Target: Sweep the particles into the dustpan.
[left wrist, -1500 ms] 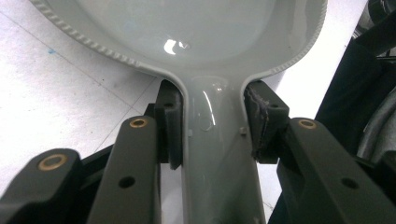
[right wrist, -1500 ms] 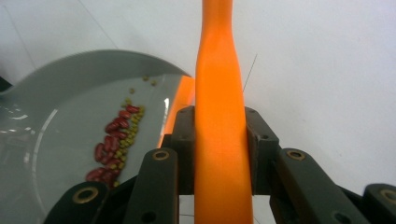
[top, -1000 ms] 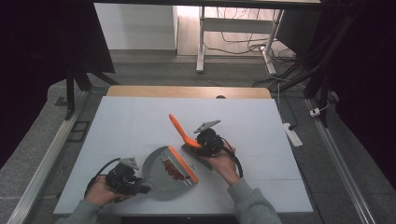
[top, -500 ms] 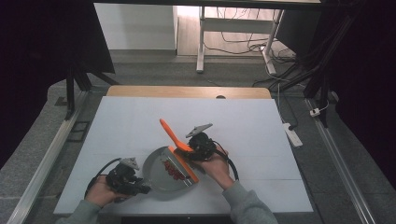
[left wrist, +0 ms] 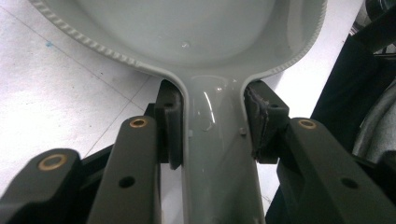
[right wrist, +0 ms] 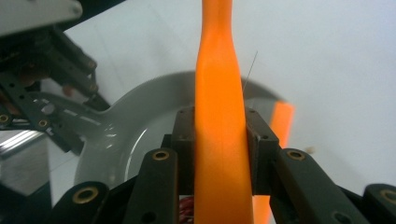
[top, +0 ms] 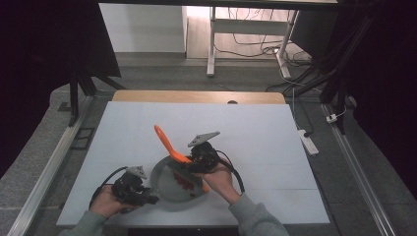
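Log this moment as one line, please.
left gripper: shut on pan handle | right gripper: shut on orange spatula | spatula over grey pan | red bits in pan

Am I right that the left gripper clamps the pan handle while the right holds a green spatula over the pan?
Not green: the spatula is orange, as the right gripper view shows. The rest stands: left gripper clamps the pan handle, right gripper holds the spatula over it.

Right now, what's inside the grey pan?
In the grey pan, a small red clump lies beside the orange spatula, held by the right gripper. What the clump is, and anything under the spatula's blade, can't be told.
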A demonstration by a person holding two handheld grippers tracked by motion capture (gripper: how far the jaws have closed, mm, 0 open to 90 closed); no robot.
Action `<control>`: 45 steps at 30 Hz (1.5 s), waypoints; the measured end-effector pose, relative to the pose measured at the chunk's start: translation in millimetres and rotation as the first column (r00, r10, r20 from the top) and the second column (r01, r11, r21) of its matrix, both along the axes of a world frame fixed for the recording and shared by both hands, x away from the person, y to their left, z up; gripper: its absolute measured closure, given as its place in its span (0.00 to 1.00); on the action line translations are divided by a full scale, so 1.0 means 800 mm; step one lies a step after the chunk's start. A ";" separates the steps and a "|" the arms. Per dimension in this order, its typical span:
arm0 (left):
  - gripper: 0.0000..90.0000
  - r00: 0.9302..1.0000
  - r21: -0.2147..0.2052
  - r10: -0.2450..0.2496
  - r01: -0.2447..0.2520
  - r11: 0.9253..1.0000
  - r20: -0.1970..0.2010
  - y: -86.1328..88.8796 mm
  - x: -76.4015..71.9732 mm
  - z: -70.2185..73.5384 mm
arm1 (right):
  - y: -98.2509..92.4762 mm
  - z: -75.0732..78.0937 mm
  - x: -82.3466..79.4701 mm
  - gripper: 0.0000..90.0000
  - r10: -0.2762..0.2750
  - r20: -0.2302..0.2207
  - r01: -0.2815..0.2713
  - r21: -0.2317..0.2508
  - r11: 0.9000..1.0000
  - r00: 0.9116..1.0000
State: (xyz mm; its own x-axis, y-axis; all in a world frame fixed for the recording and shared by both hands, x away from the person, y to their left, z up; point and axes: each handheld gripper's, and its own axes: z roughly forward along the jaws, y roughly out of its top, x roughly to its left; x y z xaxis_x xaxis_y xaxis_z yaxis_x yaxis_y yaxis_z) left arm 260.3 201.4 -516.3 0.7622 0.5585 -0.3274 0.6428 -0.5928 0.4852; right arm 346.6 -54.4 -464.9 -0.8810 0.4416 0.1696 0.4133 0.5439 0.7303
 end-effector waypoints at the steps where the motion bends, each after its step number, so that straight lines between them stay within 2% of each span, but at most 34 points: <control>1: 0.68 1.000 0.000 -0.001 0.001 1.000 0.000 0.000 0.000 0.000 | -0.004 0.004 0.002 0.78 -0.009 0.019 0.009 0.005 1.000 1.000; 4: 0.68 1.000 0.000 -0.001 0.001 1.000 0.000 0.000 0.000 0.000 | -0.019 0.012 0.009 0.78 -0.054 0.045 0.054 0.005 0.999 0.998; 5: 0.68 1.000 0.000 0.000 0.000 1.000 0.000 0.000 0.000 0.000 | -0.028 0.013 0.015 0.78 -0.085 0.069 0.086 -0.014 0.996 0.994; 7: 0.68 1.000 0.000 0.000 0.000 1.000 0.000 0.000 0.000 0.000 | -0.032 0.013 0.018 0.78 -0.098 0.078 0.100 -0.023 0.995 0.992; 16: 0.68 1.000 -0.004 0.002 -0.002 1.000 -0.002 0.003 -0.001 0.002 | -0.047 0.000 0.035 0.78 -0.164 0.087 0.170 -0.071 0.983 0.983; 20: 0.68 1.000 -0.001 0.001 -0.001 1.000 -0.005 0.004 -0.002 0.003 | -0.042 -0.004 0.046 0.78 -0.166 0.110 0.178 -0.109 0.978 0.980; 23: 0.68 1.000 -0.002 0.002 -0.002 1.000 -0.006 0.004 -0.002 0.003 | -0.034 -0.009 0.059 0.78 -0.169 0.099 0.182 -0.132 0.974 0.981; 27: 0.68 1.000 -0.002 0.002 -0.002 1.000 -0.007 0.004 -0.001 0.003 | -0.020 -0.020 0.076 0.78 -0.168 0.103 0.187 -0.207 0.960 0.980; 28: 0.68 1.000 -0.003 0.001 -0.001 1.000 -0.008 0.004 -0.001 0.003 | -0.018 -0.022 0.078 0.78 -0.169 0.104 0.187 -0.207 0.960 0.980; 31: 0.68 1.000 -0.004 0.002 -0.002 1.000 -0.009 0.005 0.000 0.002 | -0.010 -0.022 0.077 0.78 -0.153 0.087 0.168 -0.204 0.964 0.984; 35: 0.68 1.000 -0.005 0.002 -0.002 1.000 -0.009 0.004 -0.001 0.002 | 0.001 -0.022 0.064 0.78 -0.112 0.093 0.130 -0.219 0.967 0.989; 36: 0.68 1.000 -0.005 0.002 -0.002 1.000 -0.008 0.004 -0.001 0.002 | 0.002 -0.022 0.061 0.78 -0.107 0.081 0.122 -0.213 0.969 0.991; 37: 0.68 1.000 -0.005 0.003 -0.003 1.000 -0.009 0.004 -0.001 0.002 | 0.003 -0.024 0.057 0.78 -0.081 0.028 0.085 -0.173 0.981 0.996; 41: 0.68 1.000 -0.005 0.001 -0.001 1.000 -0.010 0.004 0.000 0.002 | 0.007 -0.024 0.046 0.78 -0.051 0.028 0.055 -0.157 0.986 0.998; 43: 0.68 1.000 -0.002 0.000 0.000 1.000 -0.011 0.004 0.000 0.001 | 0.007 -0.020 0.040 0.78 -0.015 -0.029 0.012 -0.087 0.996 0.999; 44: 0.68 1.000 -0.003 0.000 0.000 1.000 -0.011 0.004 0.000 0.001 | 0.009 -0.018 0.036 0.78 0.004 -0.038 -0.007 -0.067 0.998 0.999; 45: 0.68 1.000 -0.001 -0.001 0.001 1.000 -0.012 0.004 0.000 0.001 | 0.010 -0.014 0.031 0.78 0.021 -0.022 -0.023 -0.064 0.998 1.000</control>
State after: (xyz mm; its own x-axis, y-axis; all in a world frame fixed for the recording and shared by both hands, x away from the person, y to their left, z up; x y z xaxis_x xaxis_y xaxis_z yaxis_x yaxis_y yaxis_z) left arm 260.7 204.3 -515.8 0.7587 0.5574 -0.3371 0.6479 -0.5927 0.4785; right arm 371.4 -46.3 -476.4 -0.8871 0.4328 0.1604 0.4158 0.5982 0.6850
